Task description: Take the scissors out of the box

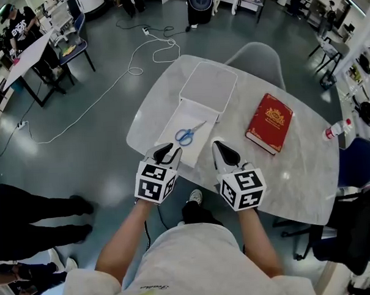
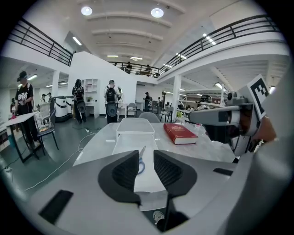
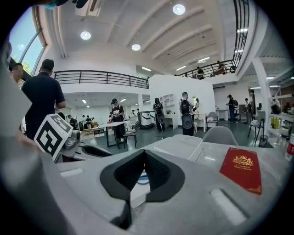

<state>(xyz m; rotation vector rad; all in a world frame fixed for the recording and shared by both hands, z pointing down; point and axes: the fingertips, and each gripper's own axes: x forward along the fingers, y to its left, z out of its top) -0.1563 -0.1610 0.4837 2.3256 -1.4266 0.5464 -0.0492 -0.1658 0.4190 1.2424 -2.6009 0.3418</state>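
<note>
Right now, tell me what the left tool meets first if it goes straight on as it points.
The left tool would probably meet the box at its near end, then the scissors inside; depth is unclear.

Floor: glossy grey-green floor [image 1: 98, 117], white cable [image 1: 132, 68] trailing across it.
Desk: pale marble desk [image 1: 296, 169], rounded corners.
Seating: grey chair [image 1: 257, 54] at the desk's far edge.
Walls: white walls [image 2: 98, 66]; upper gallery behind black railing [image 2: 41, 41].
Light: round ceiling lamps [image 2: 157, 12], lit.
</note>
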